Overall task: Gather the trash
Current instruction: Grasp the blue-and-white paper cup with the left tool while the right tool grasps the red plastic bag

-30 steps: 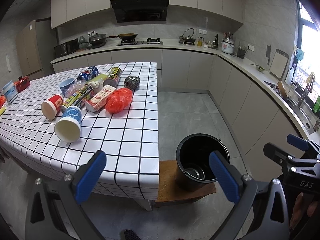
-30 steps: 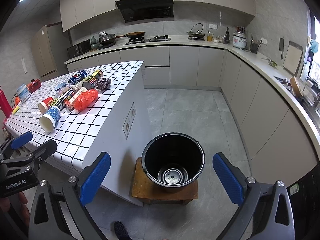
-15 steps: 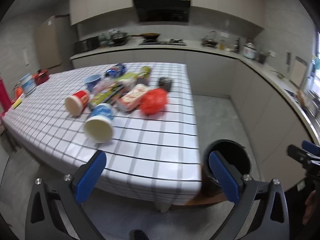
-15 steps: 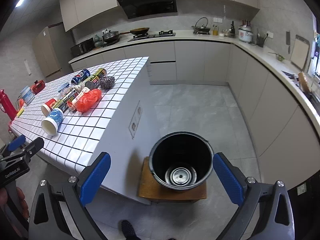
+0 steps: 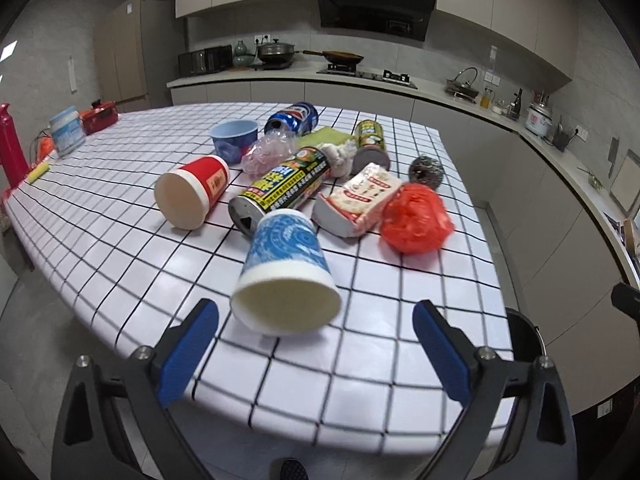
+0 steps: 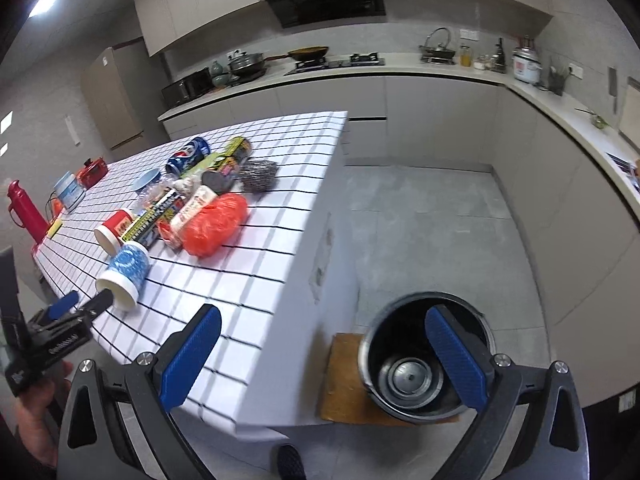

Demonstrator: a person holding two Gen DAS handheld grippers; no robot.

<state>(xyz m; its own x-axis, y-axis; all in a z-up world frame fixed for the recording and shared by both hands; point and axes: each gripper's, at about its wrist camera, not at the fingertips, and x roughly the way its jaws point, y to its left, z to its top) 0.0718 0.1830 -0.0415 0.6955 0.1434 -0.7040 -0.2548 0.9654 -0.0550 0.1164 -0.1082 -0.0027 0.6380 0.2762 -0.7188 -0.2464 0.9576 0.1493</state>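
Note:
Trash lies in a heap on the white checked table. A blue paper cup lies on its side nearest me, also in the right wrist view. Behind it lie a red cup, a green-yellow can, a white packet and a red plastic bag. My left gripper is open, its mouth just short of the blue cup. My right gripper is open and empty above the table's corner, beside the black bin on the floor.
Farther back lie a blue bowl, a Pepsi can, another can and a steel scourer. A red bottle stands at the table's left edge. The bin stands on a wooden board. Kitchen counters line the walls.
My left gripper has swung left from the bin side and closed in on the table, so the blue cup now lies right before its fingers. My right gripper has drifted left, toward the table corner.

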